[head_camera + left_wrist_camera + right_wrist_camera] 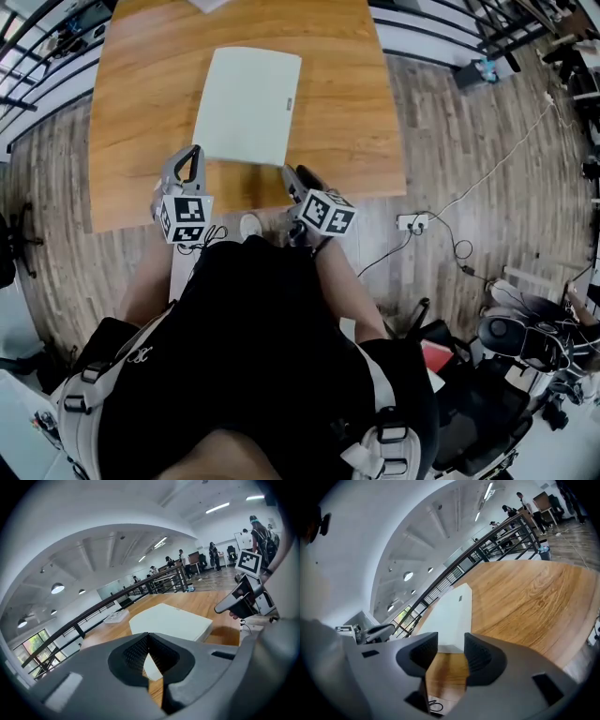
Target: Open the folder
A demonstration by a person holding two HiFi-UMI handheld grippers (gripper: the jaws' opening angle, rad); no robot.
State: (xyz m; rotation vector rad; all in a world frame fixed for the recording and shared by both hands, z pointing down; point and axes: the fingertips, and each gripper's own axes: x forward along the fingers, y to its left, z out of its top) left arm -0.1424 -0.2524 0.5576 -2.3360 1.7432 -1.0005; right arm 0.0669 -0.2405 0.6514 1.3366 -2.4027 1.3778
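From the head view, a white folder [247, 105] lies closed and flat on the wooden counter [342, 112]. The left gripper [192, 161] hangs just at the near left corner of the folder. The right gripper [292, 176] is at the near right corner, a little outside it. Both grippers are over the near edge of the counter.

In the left gripper view, the two jaws of the left gripper [148, 635] meet at their tips and there is nothing between them. The folder [171, 623] lies on the counter [211, 603] just behind the tips. The right gripper [227, 605] shows at the right side, above the counter.

In the right gripper view, the jaws of the right gripper [446, 641] stand apart and hold nothing. Between them I see bare wood of the counter [525, 602] and the near edge of the folder [450, 613].
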